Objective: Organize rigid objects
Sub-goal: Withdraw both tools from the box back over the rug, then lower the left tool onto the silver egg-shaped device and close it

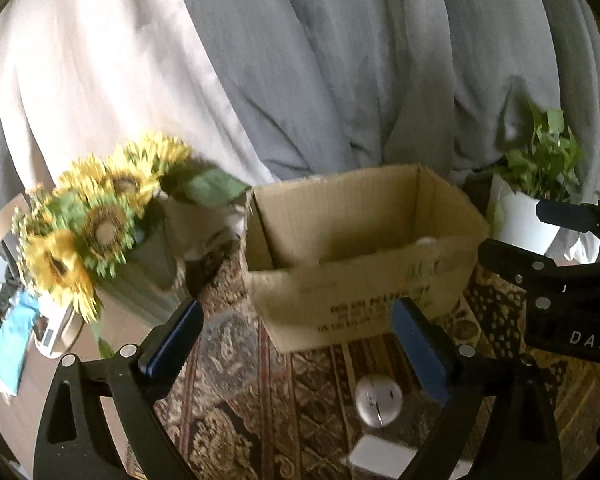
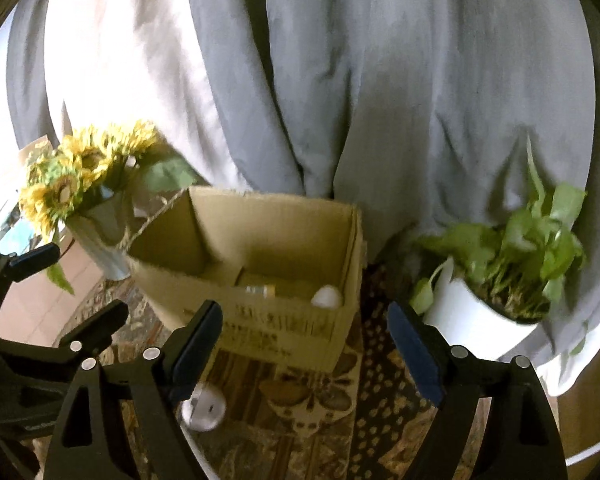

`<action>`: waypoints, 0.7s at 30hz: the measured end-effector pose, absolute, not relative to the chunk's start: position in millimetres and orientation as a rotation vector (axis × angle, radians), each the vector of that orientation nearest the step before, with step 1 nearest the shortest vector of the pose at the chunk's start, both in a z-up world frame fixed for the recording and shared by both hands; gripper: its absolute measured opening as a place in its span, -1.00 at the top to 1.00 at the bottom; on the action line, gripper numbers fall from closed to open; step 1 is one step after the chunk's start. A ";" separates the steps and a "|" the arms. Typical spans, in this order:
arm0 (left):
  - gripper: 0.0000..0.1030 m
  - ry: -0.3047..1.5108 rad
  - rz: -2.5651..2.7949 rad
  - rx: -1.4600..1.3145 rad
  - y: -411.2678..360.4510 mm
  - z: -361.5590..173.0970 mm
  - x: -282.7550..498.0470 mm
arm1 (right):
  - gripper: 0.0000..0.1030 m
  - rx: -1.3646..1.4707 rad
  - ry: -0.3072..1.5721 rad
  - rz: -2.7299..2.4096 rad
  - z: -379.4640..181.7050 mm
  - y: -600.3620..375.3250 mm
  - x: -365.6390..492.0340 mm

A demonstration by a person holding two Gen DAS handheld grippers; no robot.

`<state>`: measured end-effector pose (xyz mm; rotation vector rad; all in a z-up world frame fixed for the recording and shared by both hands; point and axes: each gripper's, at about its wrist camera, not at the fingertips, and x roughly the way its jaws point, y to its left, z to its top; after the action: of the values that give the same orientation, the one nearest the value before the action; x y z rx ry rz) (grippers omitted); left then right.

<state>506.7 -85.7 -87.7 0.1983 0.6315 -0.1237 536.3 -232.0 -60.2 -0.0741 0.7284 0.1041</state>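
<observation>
An open cardboard box [image 1: 360, 272] stands on a patterned cloth; in the right wrist view the box [image 2: 260, 312] holds a jar [image 2: 260, 290] and a white round thing [image 2: 327, 297]. A round silver-white object [image 1: 378, 400] lies on the cloth in front of the box, also in the right wrist view [image 2: 204, 406]. A white flat object [image 1: 380, 460] lies nearer. My left gripper [image 1: 296, 344] is open and empty above the cloth. My right gripper [image 2: 304, 356] is open and empty; it shows at the right edge of the left wrist view [image 1: 548, 240].
A vase of sunflowers [image 1: 100, 216] stands left of the box, also in the right wrist view [image 2: 80, 184]. A white pot with a green plant [image 2: 500, 280] stands right of the box. Grey and white curtains [image 1: 300, 60] hang behind. The table edge and floor lie at left.
</observation>
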 end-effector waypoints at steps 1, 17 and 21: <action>-0.87 0.639 -0.124 0.195 -86.1 -92.2 504.6 | -0.66 -0.075 0.734 0.101 -64.5 -232.5 533.4; -0.89 0.720 -0.148 0.106 -93.8 -149.5 483.4 | -0.66 -0.027 0.852 0.148 -119.4 -238.5 520.0; -0.89 0.747 -0.143 0.097 -99.8 -164.6 483.5 | -0.66 -0.026 0.882 0.153 -131.1 -241.7 523.2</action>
<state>483.5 -99.8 -164.6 0.0969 0.7468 -0.1428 523.2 -241.7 -131.1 -0.0259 0.8819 0.1531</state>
